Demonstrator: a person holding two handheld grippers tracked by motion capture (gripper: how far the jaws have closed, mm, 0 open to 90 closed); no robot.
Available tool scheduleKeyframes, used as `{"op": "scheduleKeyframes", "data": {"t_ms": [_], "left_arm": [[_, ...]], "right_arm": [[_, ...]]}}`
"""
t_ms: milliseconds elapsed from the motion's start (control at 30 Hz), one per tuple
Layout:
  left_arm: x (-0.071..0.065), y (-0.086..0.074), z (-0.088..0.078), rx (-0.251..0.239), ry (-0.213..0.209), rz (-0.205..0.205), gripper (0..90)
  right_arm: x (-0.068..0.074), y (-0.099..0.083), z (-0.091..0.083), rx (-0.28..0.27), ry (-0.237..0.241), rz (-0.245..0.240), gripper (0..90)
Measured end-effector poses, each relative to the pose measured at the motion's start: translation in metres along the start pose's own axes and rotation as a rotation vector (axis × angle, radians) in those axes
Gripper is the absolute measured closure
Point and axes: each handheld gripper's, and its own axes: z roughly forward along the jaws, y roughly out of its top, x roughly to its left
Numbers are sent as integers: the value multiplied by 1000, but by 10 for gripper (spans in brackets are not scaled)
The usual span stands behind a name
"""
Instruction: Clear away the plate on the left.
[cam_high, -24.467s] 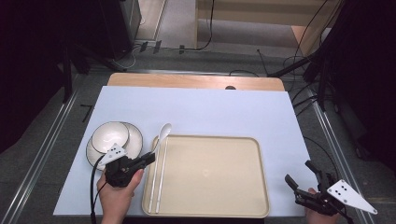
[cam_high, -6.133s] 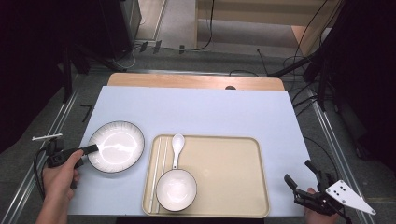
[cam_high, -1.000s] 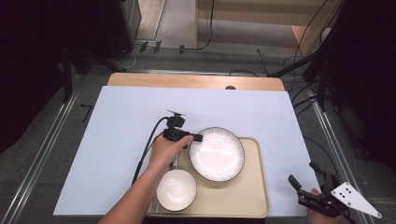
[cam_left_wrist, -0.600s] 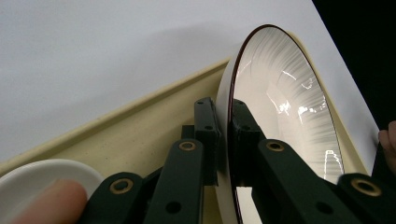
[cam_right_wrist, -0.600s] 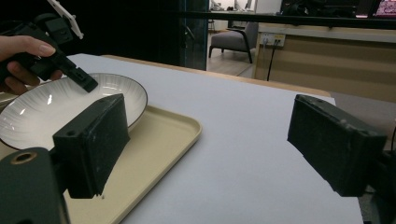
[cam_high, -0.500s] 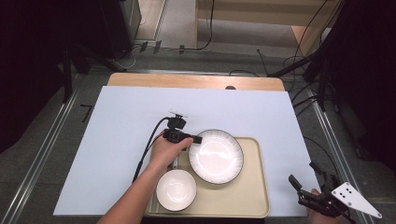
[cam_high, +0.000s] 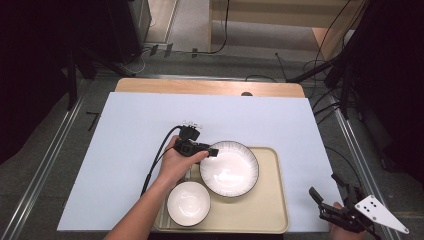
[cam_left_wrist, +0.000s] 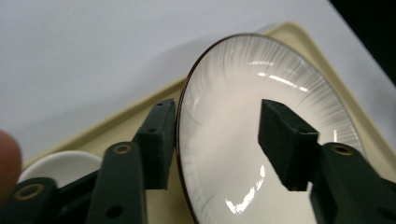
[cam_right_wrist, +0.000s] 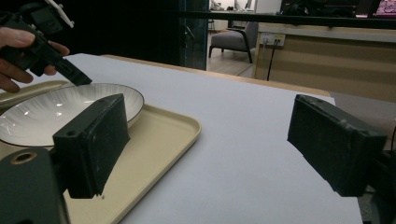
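on the beige tray (cam_high: 272, 210), near the person's edge of the counter (cam_high: 125, 130), the ribbed plate (cam_high: 230, 169) is now lying flat beside the small white bowl (cam_high: 188, 203), so the loading of the tray is looking nearly finished. the plate is sitting toward the far half of the tray and the bowl toward the near left corner, the two just beside each other. what seems left is drawing the hand clear; whether more pieces are meant for the tray i cannot tell.

the left tool (cam_high: 212, 151) is hovering at the plate's left rim, and its jaws have just been opening: in the left gripper view the rim is running up between them, the left jaw just beside the dark edge, the right jaw over the plate's (cam_left_wrist: 261, 135) inside and apart from it, so it is letting go rather than gripping.

the right tool (cam_high: 325, 204) is resting wide open and empty off the tray's right corner, well apart from the plate.
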Motion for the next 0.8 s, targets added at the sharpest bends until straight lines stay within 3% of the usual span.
{"op": "scheduleKeyframes", "data": {"t_ms": [133,233,300,367,500,700,800], "left_arm": [[-1,1,-12,-72,-33,17,391],[-1,0,-19,-98,-52,30,248],[-1,-2,-22,-105,-43,37,156],[0,-6,-27,-145,-13,44,107],[5,-11,-34,-193,-22,40,0],[10,-18,-47,-268,-24,54,0],[12,-22,-52,-297,9,54,0]], "right_arm": [[0,0,0,-2,-1,2,129],[0,0,0,-3,-2,2,129],[0,0,0,-3,-1,2,129],[0,0,0,-6,-2,2,129],[0,0,0,-9,-5,3,129],[0,0,1,-8,-1,-4,129],[0,0,1,-8,-1,-2,129]]}}
